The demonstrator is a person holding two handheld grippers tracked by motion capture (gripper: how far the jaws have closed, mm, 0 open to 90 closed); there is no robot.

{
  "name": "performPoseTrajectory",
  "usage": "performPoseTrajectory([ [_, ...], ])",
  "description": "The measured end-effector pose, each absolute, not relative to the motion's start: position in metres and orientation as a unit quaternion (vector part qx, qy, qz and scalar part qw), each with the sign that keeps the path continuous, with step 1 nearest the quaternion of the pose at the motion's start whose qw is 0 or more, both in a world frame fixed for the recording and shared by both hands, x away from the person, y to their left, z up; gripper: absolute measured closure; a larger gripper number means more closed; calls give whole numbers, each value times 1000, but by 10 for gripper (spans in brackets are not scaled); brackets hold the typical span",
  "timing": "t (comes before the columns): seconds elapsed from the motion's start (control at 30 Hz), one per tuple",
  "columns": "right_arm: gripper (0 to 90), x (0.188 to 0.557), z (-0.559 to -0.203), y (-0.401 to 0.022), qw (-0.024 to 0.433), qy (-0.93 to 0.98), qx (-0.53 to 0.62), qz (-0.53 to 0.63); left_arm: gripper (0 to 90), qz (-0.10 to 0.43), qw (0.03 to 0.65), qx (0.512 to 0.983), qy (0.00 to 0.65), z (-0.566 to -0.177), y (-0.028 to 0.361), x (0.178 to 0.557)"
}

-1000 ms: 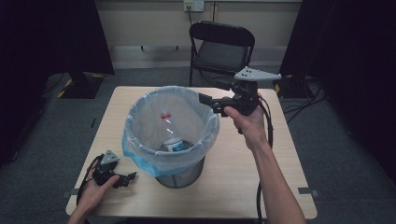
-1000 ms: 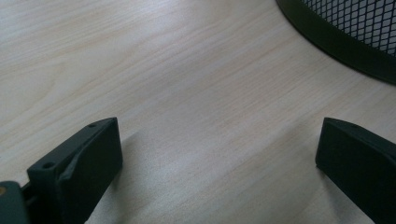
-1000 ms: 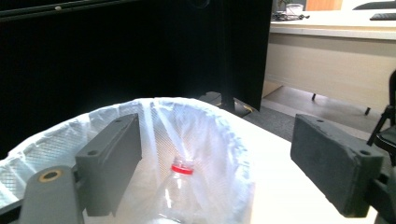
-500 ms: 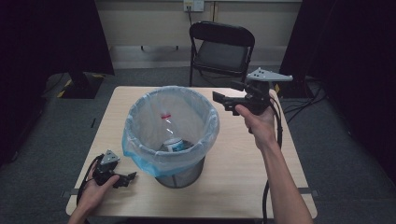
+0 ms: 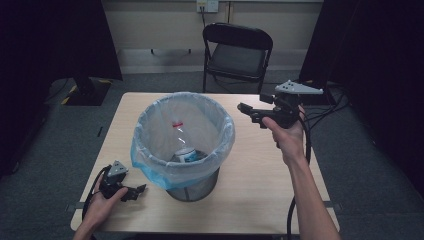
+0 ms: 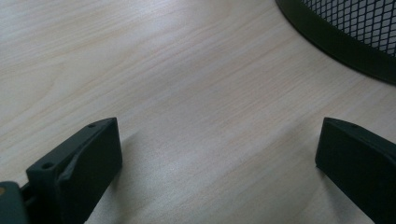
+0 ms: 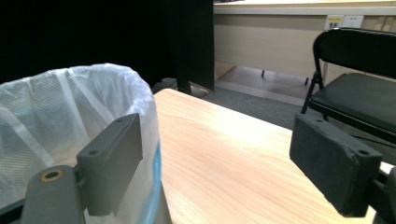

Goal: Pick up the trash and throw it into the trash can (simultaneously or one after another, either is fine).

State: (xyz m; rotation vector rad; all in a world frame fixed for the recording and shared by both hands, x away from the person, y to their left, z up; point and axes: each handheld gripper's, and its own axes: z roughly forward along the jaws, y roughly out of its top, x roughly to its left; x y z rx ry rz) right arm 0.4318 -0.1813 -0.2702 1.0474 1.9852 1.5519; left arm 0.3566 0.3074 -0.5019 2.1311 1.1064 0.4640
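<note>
Bin (image 5: 182, 145) left of right gripper (image 5: 246, 109)

Table (image 5: 260, 165): pale wood grain, light beige. Bin (image 5: 192, 189): black wire mesh, lined with a translucent white bag (image 5: 150, 155) tinged pale blue along its folded-over edge, with a small red mark on the inner wall. Both grippers, left (image 5: 139, 190) and right (image 5: 248, 112): black, each topped by a grey plate; chair (image 5: 237, 55): black.
</note>
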Motion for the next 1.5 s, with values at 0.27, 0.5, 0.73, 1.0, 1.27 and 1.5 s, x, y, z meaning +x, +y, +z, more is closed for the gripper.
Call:
performPoseTrajectory([
  [0.27,167,428,-279,-193,219,713,391,539,0,179,341,819,426,-502,307,357],
  [0.5,169,425,-287,-202,226,711,405,529,0,180,340,819,426,-502,307,356],
  [0.73,168,423,-298,-211,233,711,417,516,1,181,341,818,427,-502,307,356],
  [1.0,168,420,-316,-225,230,706,437,507,1,182,340,818,428,-502,307,356],
  [1.27,168,414,-339,-241,221,697,462,501,0,184,339,814,435,-502,305,356],
  [1.5,169,409,-358,-253,215,694,480,491,0,184,339,814,435,-502,305,356],
])
